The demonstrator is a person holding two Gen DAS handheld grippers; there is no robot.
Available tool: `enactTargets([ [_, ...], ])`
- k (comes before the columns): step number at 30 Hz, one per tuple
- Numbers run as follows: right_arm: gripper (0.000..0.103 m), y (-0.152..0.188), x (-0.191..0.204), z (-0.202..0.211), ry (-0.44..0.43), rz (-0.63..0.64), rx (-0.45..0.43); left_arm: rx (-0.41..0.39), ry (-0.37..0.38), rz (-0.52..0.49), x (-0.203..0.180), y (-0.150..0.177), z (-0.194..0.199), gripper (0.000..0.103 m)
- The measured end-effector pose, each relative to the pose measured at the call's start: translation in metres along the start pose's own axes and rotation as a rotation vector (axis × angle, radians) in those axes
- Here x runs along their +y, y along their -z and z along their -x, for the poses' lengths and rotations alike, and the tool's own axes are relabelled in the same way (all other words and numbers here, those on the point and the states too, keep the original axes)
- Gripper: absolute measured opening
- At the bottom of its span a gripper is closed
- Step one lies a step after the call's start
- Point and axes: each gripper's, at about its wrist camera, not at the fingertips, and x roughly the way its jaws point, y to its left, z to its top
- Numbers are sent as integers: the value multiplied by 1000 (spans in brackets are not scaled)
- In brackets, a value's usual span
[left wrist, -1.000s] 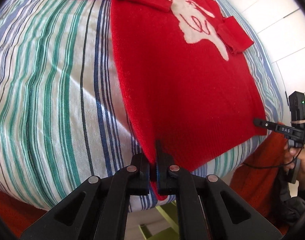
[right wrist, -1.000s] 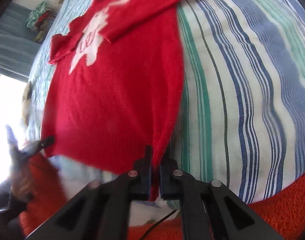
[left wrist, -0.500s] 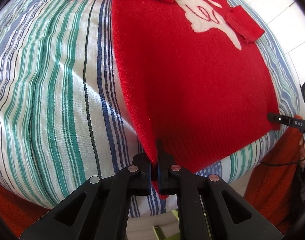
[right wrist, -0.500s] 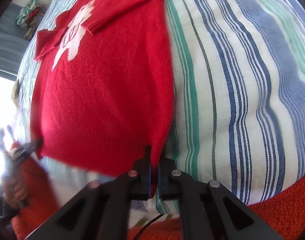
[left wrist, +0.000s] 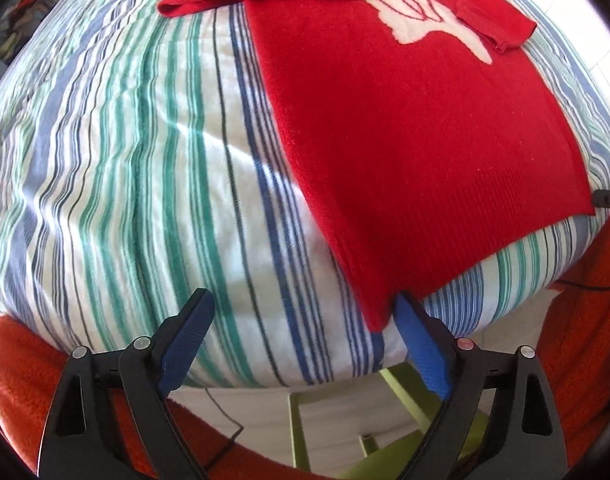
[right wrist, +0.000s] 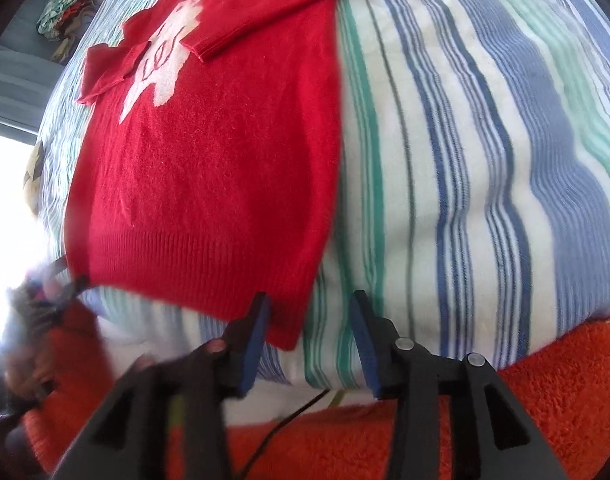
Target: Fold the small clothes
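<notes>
A small red sweater [left wrist: 417, 128] with a white animal figure lies flat on the striped bedcover [left wrist: 137, 168], both sleeves folded in over its chest. My left gripper [left wrist: 303, 312] hangs over the sweater's lower left hem corner with its jaws opening wide; the corner lies by the right blue pad, no longer pinched. In the right wrist view the same sweater [right wrist: 209, 168] shows its other hem corner lying between the pads of my right gripper [right wrist: 311, 316], whose jaws are opening and no longer press on it.
The striped cover [right wrist: 485, 160] ends just below both grippers, over a green frame [left wrist: 305, 432]. An orange fleece sleeve [right wrist: 405, 432] fills the bottom of both views. Crumpled clothes [right wrist: 65, 12] lie at the bed's far side. The other gripper's tip [left wrist: 609, 199] shows at the right edge.
Both grippers, shut on the sweater's two lower hem corners before, have spread their jaws and released the cloth. The sweater now lies flat with its hem at the bed's edge.
</notes>
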Motion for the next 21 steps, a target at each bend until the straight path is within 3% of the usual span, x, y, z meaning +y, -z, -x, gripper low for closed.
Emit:
enactTargets([
  [3, 42, -3, -7, 33, 105, 32, -52, -39, 6, 82, 31, 9, 20, 91],
  [6, 48, -21, 10, 77, 277, 196, -227, -109, 7, 213, 65, 5, 37, 91],
  [7, 55, -32, 19, 87, 311, 263, -280, -135, 10, 264, 76, 2, 40, 91],
  [9, 60, -52, 46, 92, 306, 412, -369, -171, 13, 352, 91, -8, 43, 91],
  [11, 60, -74, 72, 79, 223, 550, -397, -219, -3, 417, 101, -12, 45, 91],
  [14, 60, -103, 110, 32, 173, 703, -367, -260, -34, 471, 109, -13, 41, 91],
  [17, 60, -124, 136, -25, 210, 793, -330, -254, -59, 500, 121, -4, 32, 91],
  [18, 58, -129, 135, -41, 223, 798, -315, -246, -71, 511, 126, 2, 32, 91],
  [19, 46, -133, 130, -49, 210, 780, -306, -239, -81, 525, 131, 6, 32, 91],
  [20, 22, -139, 124, -47, 181, 736, -317, -236, -84, 540, 137, 10, 31, 91],
  [21, 10, -149, 116, -38, 162, 670, -337, -236, -81, 553, 139, 14, 31, 91],
])
